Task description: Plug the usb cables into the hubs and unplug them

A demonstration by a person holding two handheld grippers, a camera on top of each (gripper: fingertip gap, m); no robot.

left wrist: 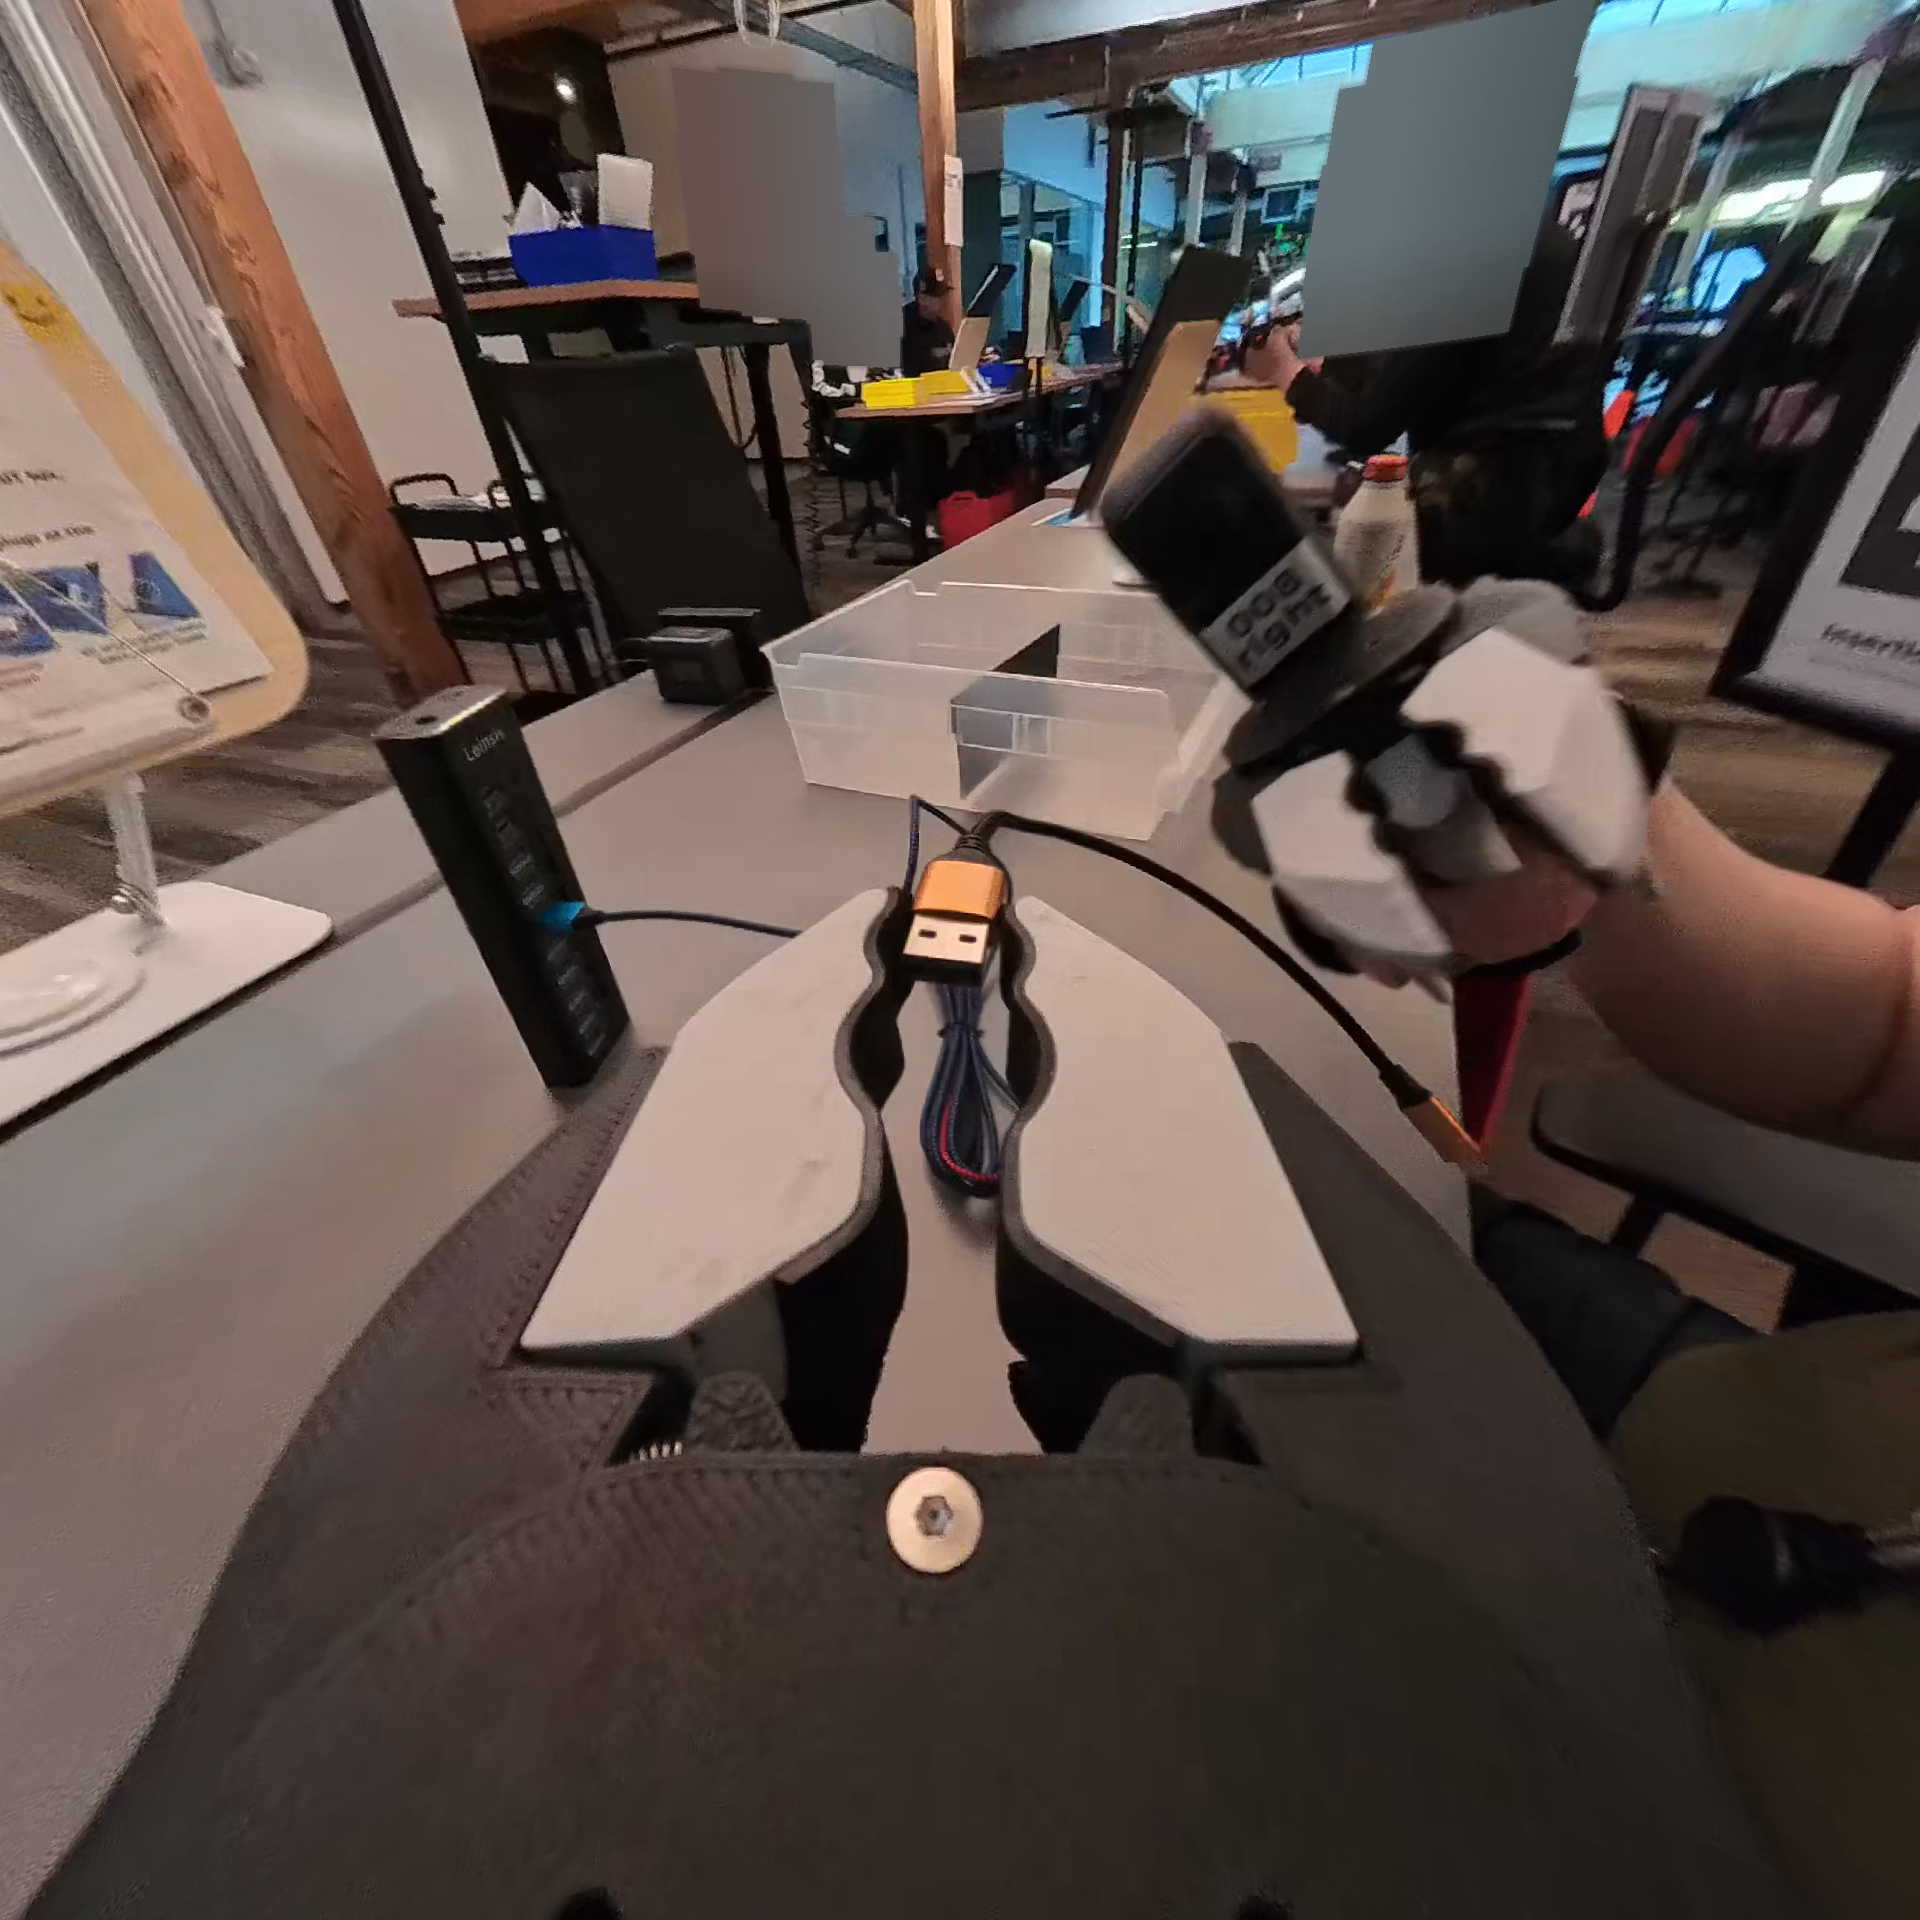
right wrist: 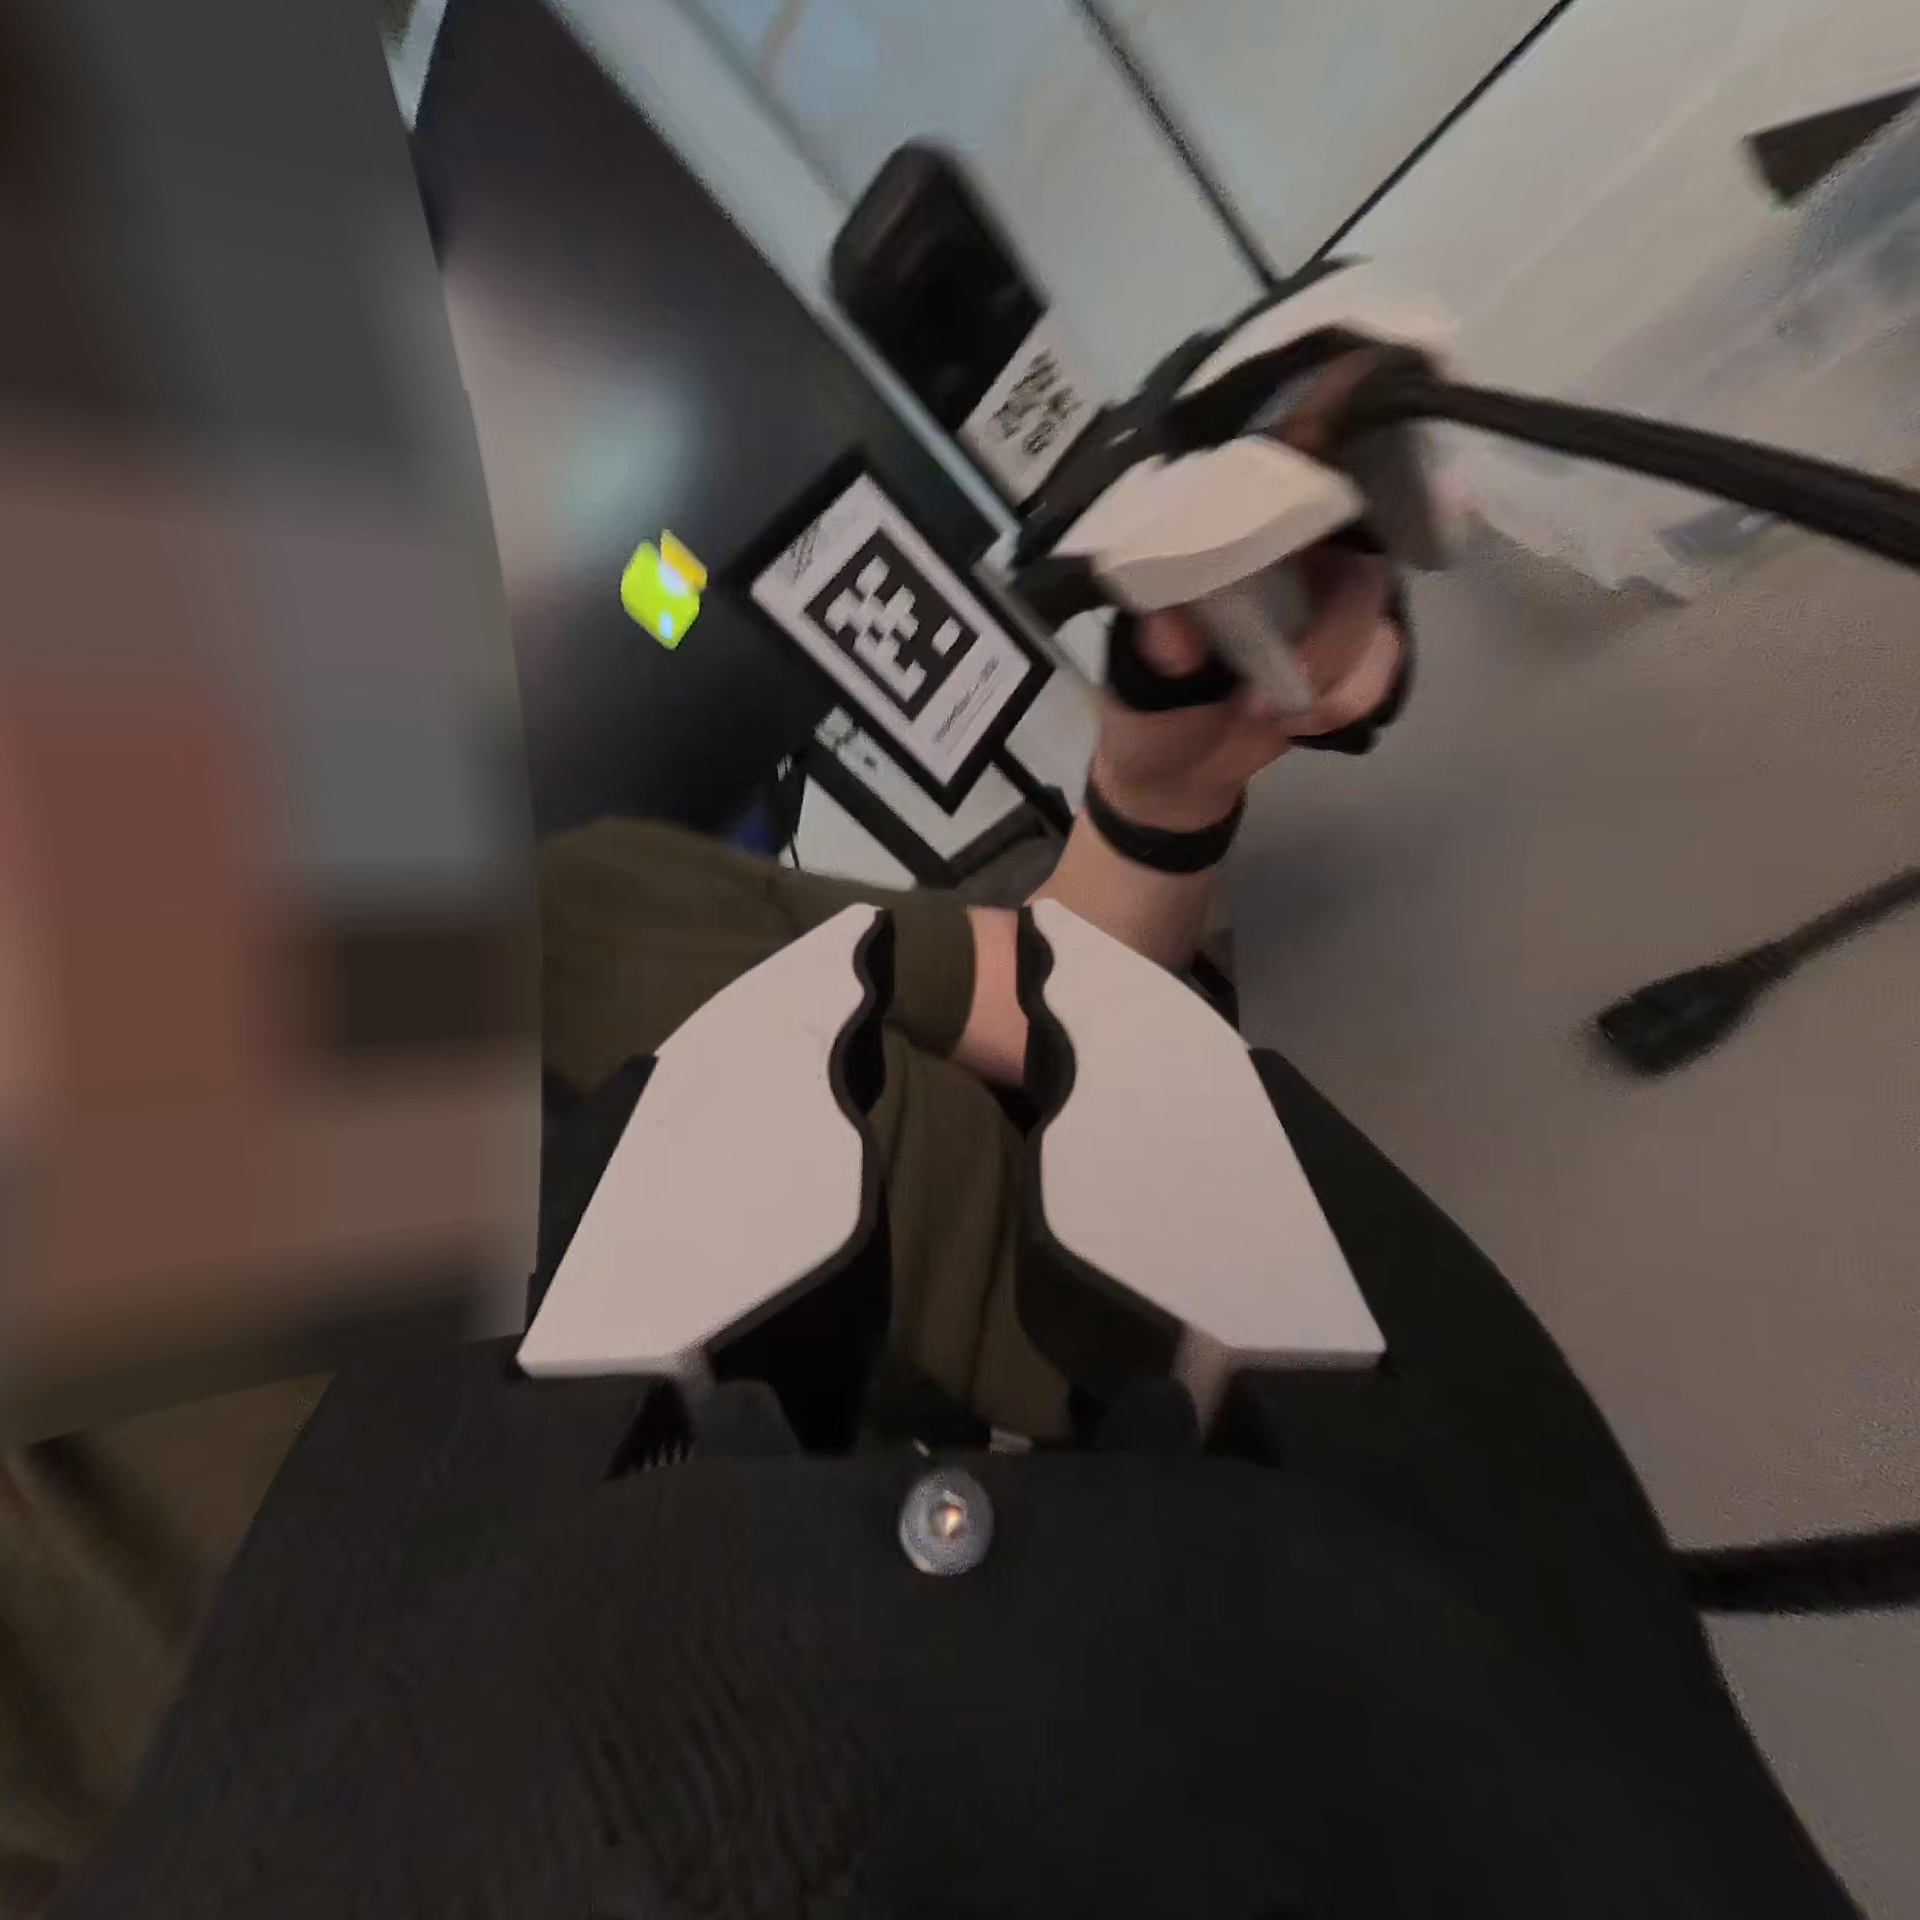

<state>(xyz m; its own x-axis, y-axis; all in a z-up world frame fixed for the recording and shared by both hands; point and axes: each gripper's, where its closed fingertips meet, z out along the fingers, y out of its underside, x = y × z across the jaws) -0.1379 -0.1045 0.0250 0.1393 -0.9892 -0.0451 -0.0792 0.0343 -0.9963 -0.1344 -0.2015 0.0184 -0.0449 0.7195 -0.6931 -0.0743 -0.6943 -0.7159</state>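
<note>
Left gripper (left wrist: 951,935) is pinching the plug (left wrist: 954,920).
Hub (left wrist: 509,883) is standing left, ports facing right; right gripper (right wrist: 954,940) is hanging open, empty.

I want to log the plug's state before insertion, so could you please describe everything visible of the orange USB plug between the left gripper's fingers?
The orange-shelled USB plug has a metallic orange housing and a silver flat connector facing the camera. The left gripper is shut on it at its fingertips. Its blue braided cable, flecked red, hangs looped between the fingers above the grey table. It is not in the black upright USB hub.
</note>
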